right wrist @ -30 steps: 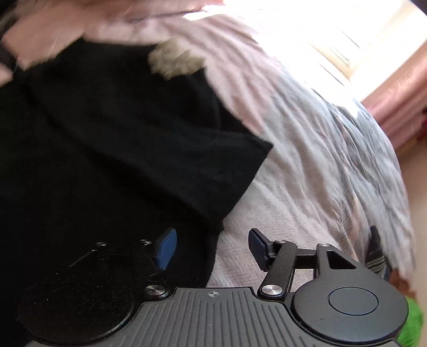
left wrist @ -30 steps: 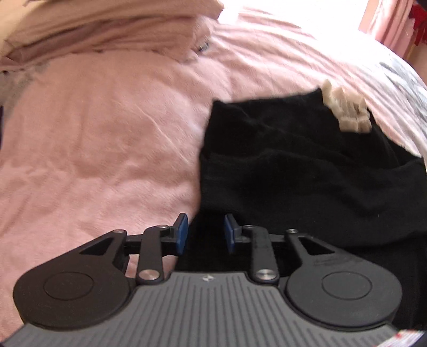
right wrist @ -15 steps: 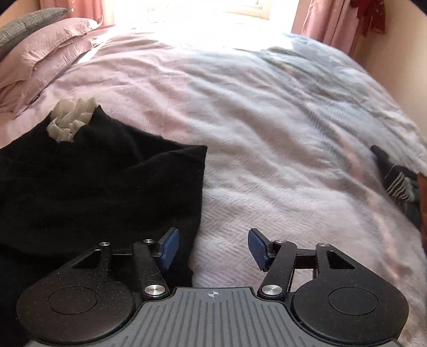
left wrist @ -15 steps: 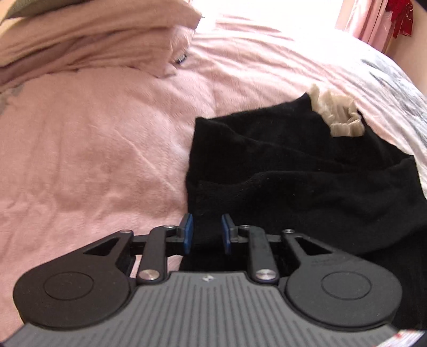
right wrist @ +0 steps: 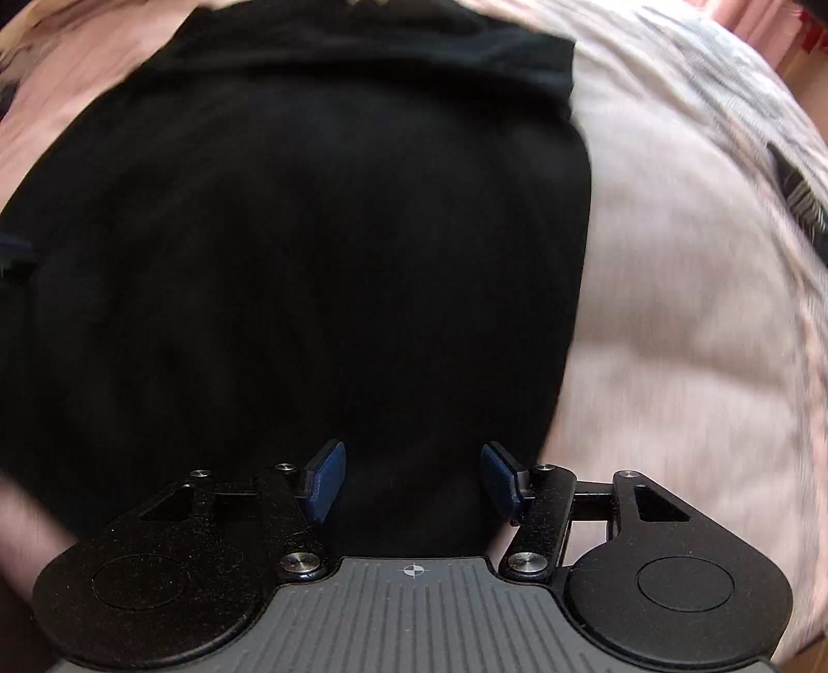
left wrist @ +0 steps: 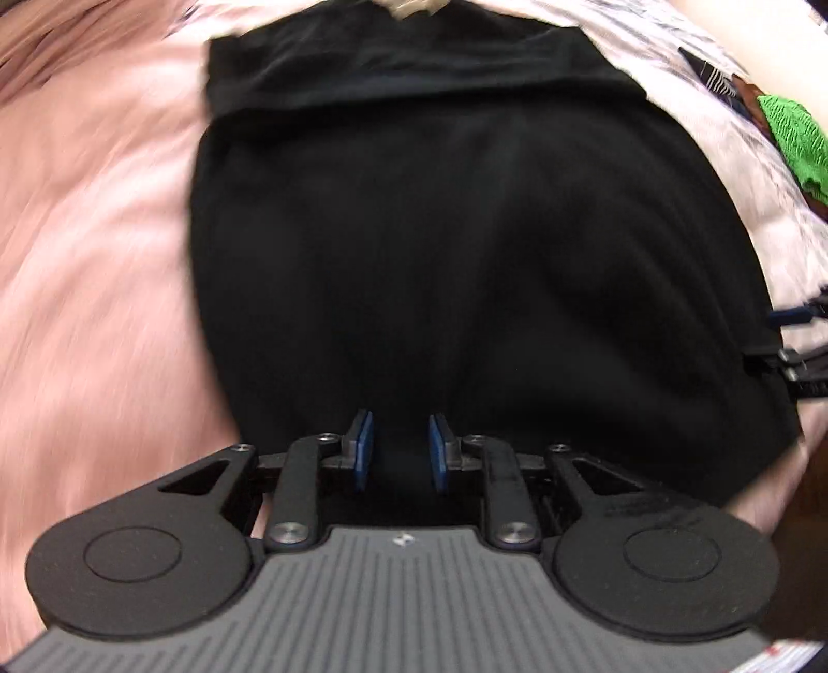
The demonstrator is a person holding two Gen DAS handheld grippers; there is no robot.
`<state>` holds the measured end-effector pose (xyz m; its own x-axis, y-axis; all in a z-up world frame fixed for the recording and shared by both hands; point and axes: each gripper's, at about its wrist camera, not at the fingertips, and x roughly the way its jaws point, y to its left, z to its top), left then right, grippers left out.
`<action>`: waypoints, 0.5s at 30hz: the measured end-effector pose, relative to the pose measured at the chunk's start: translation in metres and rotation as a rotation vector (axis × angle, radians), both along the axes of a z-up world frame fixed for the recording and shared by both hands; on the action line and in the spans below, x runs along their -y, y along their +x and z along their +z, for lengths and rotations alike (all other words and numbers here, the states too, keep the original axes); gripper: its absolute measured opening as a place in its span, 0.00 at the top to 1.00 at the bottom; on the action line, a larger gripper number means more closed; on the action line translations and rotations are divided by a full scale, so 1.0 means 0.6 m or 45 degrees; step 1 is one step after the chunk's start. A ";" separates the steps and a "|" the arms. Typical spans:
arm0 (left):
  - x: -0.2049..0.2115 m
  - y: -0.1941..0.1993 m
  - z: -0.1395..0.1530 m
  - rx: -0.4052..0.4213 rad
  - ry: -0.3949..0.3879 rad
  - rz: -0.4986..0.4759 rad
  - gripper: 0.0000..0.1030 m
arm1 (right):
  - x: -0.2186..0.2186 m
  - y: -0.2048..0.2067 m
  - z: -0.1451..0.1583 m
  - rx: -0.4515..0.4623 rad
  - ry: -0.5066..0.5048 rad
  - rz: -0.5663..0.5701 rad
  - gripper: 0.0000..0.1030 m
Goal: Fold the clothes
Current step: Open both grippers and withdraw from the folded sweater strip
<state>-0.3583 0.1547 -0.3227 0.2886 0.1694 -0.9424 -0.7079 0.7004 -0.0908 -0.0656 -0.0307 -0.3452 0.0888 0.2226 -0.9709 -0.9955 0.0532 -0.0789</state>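
Garment: a black garment (left wrist: pixel 466 248) of soft, matte knit lay spread on the bed, its surface mostly smooth with faint lengthwise ripples.
Fold: near its far end a folded band crossed the full width, its edge showing as a slightly lighter ridge.
Trim: a scrap of cream fabric (left wrist: pixel 409 6) showed at the garment's far edge, cut off by the top of the left wrist view.
Edges: the left side ran fairly straight against the pink bedcover (left wrist: pixel 93 269); the right side met a paler part of the cover.
Left gripper: the left gripper (left wrist: pixel 398 450) pointed steeply down over the near hem, its blue pads close together with black cloth in the gap; whether they pinched it could not be told.
Right gripper: the right gripper (right wrist: pixel 411 479) stood wide open above the near right part of the garment, pads clear of the cloth.
Nearby: a green cloth (left wrist: pixel 792 140) lay at the bed's right edge, apart from the garment.
Sharpness: both views were blurred.
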 end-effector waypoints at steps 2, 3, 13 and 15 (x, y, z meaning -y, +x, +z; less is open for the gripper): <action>0.036 -0.030 0.004 -0.066 -0.025 0.024 0.82 | 0.038 0.008 -0.005 -0.077 -0.094 -0.051 0.46; 0.052 -0.041 0.006 -0.090 -0.022 0.039 0.82 | 0.051 0.016 -0.006 -0.104 -0.110 -0.085 0.46; 0.130 -0.020 0.106 -0.152 0.002 0.472 0.76 | 0.033 0.087 0.094 -0.109 0.055 0.080 0.46; 0.147 -0.007 0.146 -0.121 0.046 0.529 0.71 | 0.023 0.108 0.126 -0.142 0.103 0.086 0.46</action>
<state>-0.3626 0.0663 -0.2351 0.1007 0.2863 -0.9528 -0.9346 0.3557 0.0081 -0.0007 -0.0443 -0.2696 -0.0364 0.3026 -0.9524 -0.9993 -0.0123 0.0343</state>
